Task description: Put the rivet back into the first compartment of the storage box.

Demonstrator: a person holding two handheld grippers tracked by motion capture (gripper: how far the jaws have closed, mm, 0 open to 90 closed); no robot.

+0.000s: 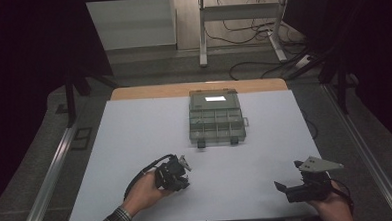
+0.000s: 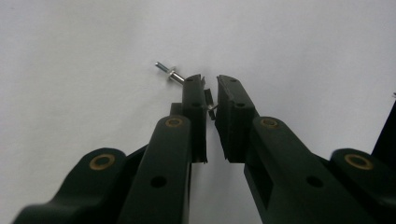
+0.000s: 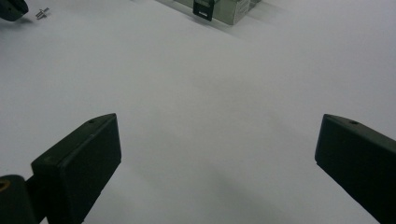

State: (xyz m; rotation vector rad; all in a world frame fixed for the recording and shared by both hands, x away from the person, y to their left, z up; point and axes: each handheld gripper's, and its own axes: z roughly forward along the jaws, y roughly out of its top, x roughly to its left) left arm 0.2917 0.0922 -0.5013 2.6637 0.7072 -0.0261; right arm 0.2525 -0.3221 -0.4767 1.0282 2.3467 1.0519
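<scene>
A small silver bolt (image 2: pixel 166 71) with a washer sticks out to the left of my left gripper (image 2: pixel 211 80), whose jaws are shut on its other end just above the white table. In the high view my left gripper (image 1: pixel 183 177) sits at the front left of the table, in a hand. From the right gripper view the bolt (image 3: pixel 42 12) shows far off at the top left. My right gripper (image 3: pixel 217 140) stands open over bare table, nothing between its jaws. In the high view the right gripper (image 1: pixel 283 187) is at the front right.
A clear plastic compartment box (image 1: pixel 217 118) with dark latches lies at the back middle of the white table (image 1: pixel 135 138); its front edge (image 3: pixel 224 9) shows in the right gripper view. Metal rails run along both table sides. Cables and a stand lie beyond.
</scene>
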